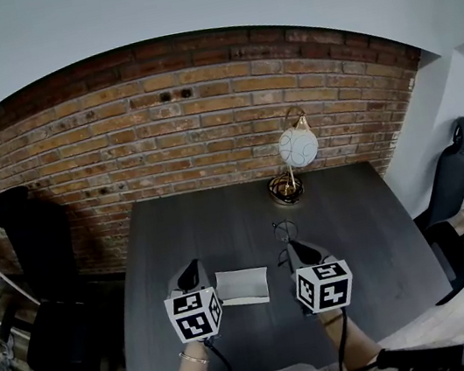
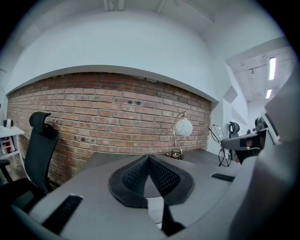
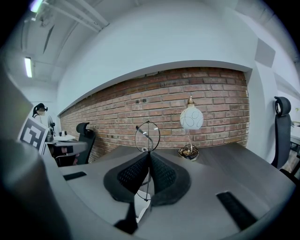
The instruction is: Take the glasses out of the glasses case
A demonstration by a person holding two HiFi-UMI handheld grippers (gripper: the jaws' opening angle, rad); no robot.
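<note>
A dark grey counter (image 1: 358,220) stands against a red brick wall (image 1: 184,117), seen from above. One white glasses case (image 1: 243,286) lies flat on the counter, between the two hand-held grippers, with its long side running left to right. Whether it is open cannot be told from here. The one pair of glasses (image 1: 286,232) is out of the case and held up off the counter.

The right hand-held gripper (image 1: 296,249) has its jaws pressed together on the thin wire frame of the glasses. In the right gripper view the glasses (image 3: 147,136) stand on end: one round lens rises above the closed jaws and the frame runs down between them, so the long axis is close to vertical. The white case (image 3: 139,205) shows low behind the right hand-held gripper (image 3: 149,153).

The left hand-held gripper (image 1: 192,272) sits just left of the case. In its own view the left hand-held gripper (image 2: 149,157) has its jaw tips meeting with nothing clamped between them, and the case (image 2: 154,208) shows below. The glasses (image 2: 216,137) appear off to the right.

One lamp (image 1: 297,147) with a white globe stands at the far edge of the counter. There are two black office chairs, one to the left (image 1: 39,250) and one to the right (image 1: 455,163).
</note>
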